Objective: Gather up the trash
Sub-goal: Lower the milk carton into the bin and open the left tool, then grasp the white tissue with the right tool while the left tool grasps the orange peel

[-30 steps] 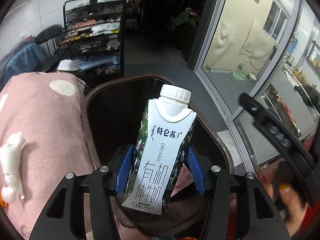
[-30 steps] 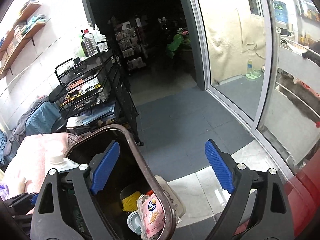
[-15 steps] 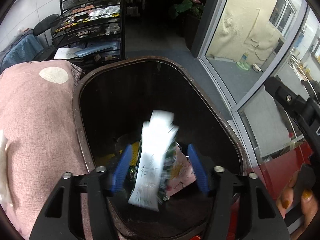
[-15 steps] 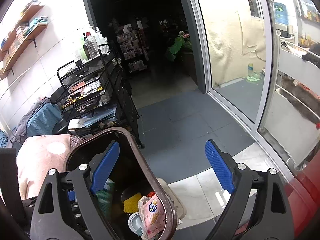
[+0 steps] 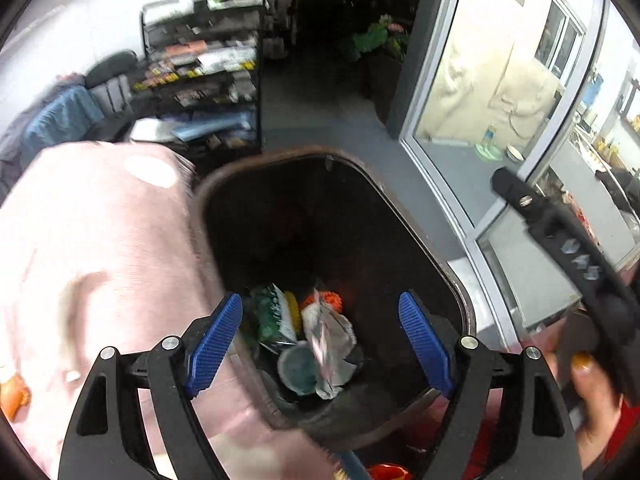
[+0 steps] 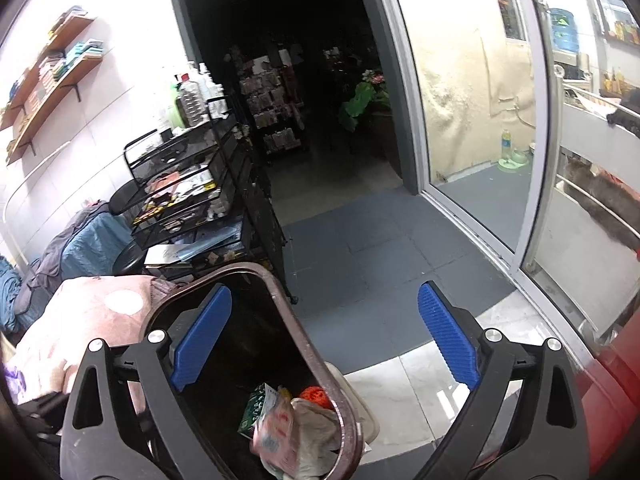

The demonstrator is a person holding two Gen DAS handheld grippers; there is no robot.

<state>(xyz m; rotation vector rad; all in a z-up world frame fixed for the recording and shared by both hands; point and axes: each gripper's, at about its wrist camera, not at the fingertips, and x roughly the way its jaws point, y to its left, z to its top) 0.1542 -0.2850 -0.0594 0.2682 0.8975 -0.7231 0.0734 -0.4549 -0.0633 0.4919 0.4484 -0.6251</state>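
A pink fleece blanket point(image 5: 92, 264) lies left of the dark brown plastic bin point(image 5: 404, 216). The left claw point(image 5: 320, 332) gapes wide and empty above it; the green-and-white milk carton point(image 5: 272, 316) rests inside among wrappers. The right claw point(image 6: 324, 344) is also spread wide, holding nothing.

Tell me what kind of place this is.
Probably a small shop's back room: a black wire rack stacked with packets and bottles, wall shelves of books, hanging display cards in the dark room beyond.
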